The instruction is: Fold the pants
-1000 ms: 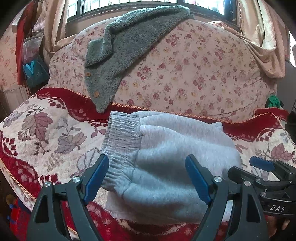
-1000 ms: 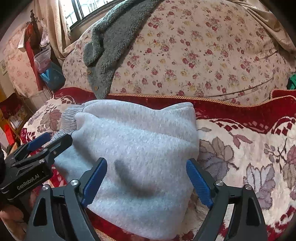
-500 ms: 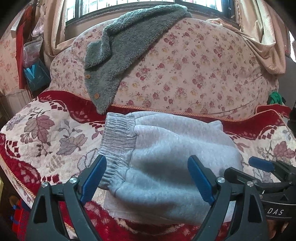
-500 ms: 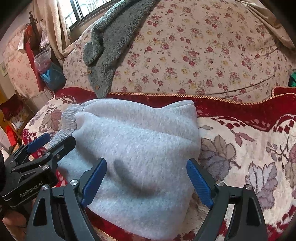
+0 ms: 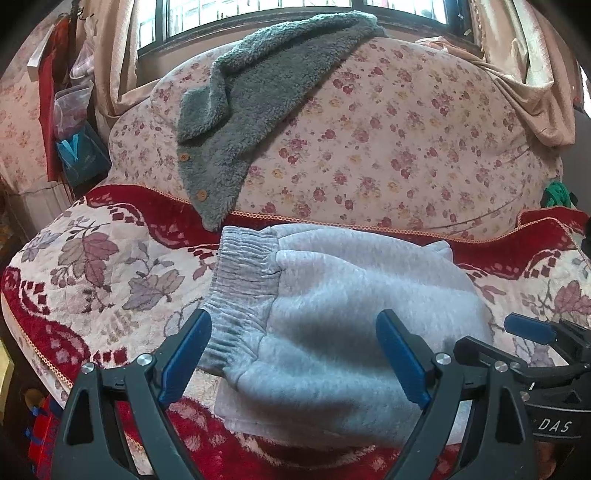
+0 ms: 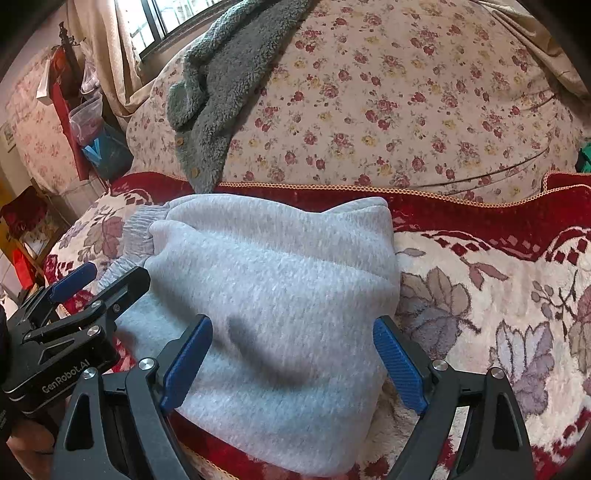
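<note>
Left wrist view: grey pants (image 5: 332, 314) already sit folded into a compact bundle on the sofa's red blanket (image 5: 110, 273). Left tool (image 5: 295, 354) just spread, right tool (image 6: 291, 358) spread, both empty. Looks basically done.

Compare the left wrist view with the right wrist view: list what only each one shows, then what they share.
Only the left wrist view: the pants' ribbed waistband in full, and the window across the top.

Only the right wrist view: the pants' folded right edge with bare leaf-patterned blanket beside it.

Both: the folded grey pants, the grey fleece jacket draped on the floral sofa back, and both grippers, left gripper and right gripper, open above the pants.
</note>
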A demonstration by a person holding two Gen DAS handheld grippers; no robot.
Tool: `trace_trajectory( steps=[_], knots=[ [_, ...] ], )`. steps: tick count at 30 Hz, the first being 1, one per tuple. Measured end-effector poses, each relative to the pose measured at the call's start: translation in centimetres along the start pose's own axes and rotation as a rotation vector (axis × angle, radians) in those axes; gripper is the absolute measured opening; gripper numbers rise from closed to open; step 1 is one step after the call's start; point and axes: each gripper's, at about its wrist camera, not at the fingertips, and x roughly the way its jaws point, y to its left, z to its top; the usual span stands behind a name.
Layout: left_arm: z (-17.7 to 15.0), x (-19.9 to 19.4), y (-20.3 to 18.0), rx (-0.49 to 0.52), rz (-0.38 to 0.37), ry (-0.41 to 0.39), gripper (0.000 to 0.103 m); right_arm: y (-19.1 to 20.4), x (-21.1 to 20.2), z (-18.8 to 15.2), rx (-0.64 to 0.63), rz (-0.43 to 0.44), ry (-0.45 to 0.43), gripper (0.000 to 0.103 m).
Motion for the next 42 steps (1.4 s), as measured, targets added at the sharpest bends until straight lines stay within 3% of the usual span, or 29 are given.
trace_trajectory(
  steps=[42],
  knots=[
    [-0.52,-0.68,0.18,-0.012,0.047,-0.015,0.090,0.34,-0.17,-0.17,-0.011,-0.006,-0.013,0.094]
  ],
)
